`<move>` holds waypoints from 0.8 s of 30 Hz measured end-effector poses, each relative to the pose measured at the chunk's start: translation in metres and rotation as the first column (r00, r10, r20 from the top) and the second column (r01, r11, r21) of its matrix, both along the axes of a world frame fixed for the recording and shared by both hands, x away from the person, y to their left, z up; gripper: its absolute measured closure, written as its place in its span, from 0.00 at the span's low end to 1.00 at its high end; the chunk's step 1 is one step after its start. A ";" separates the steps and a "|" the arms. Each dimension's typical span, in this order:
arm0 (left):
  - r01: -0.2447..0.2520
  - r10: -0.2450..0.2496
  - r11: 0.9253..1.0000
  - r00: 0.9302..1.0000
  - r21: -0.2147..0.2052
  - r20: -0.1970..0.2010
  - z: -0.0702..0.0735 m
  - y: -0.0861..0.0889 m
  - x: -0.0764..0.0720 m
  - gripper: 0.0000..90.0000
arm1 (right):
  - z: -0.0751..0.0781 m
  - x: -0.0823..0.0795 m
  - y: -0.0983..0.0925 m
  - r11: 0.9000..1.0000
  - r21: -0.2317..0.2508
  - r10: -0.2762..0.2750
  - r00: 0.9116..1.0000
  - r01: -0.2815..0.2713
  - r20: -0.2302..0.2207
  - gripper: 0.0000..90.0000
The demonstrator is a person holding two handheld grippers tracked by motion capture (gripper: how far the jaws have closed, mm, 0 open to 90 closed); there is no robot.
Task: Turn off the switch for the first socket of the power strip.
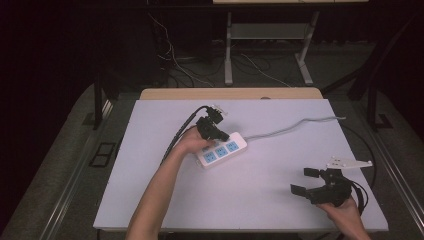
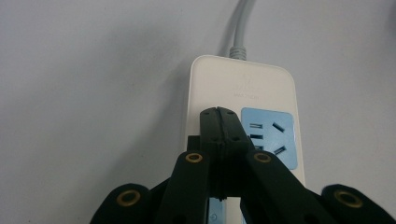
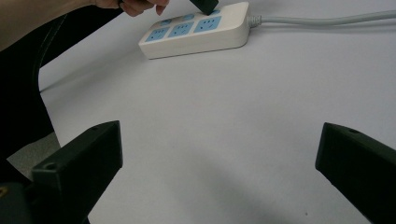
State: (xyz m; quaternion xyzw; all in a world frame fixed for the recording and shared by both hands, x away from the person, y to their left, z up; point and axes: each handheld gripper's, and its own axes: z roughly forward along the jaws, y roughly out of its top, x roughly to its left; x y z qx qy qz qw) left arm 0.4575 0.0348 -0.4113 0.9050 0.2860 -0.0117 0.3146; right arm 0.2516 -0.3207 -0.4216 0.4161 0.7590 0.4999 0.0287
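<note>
A white power strip (image 1: 222,149) with three blue socket faces lies near the middle of the white tabletop (image 1: 260,200), and its grey cord (image 1: 295,125) runs off to the right. My left gripper (image 1: 223,135) is shut, with nothing between its jaws. In the left gripper view the joined tips (image 2: 218,116) rest over the white top of the strip (image 2: 243,84), just left of a blue socket (image 2: 270,135). My right gripper (image 1: 302,181) is open near the table's front right, away from the strip. In the right gripper view its jaws (image 3: 219,154) stand wide apart over bare table, and the strip (image 3: 196,32) lies farther off.
A black cable (image 1: 180,132) trails from the left gripper across the table's left half. The table's front edge runs close below the right hand (image 1: 345,215). Beyond the far edge are desk legs (image 1: 228,50) and loose wires on the floor.
</note>
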 end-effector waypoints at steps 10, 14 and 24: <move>-0.011 0.011 1.000 1.000 0.022 -0.008 0.001 -0.004 0.000 1.00 | 0.001 -0.001 -0.001 1.000 0.004 -0.002 1.000 0.002 0.006 0.01; -0.017 0.017 1.000 1.000 0.020 -0.007 0.001 -0.003 0.000 1.00 | 0.001 0.000 -0.002 1.000 0.006 -0.004 1.000 0.004 0.005 0.01; -0.003 0.001 1.000 0.996 0.018 0.091 0.009 -0.003 -0.007 0.99 | 0.001 0.000 -0.005 1.000 0.017 -0.022 1.000 0.021 0.009 0.01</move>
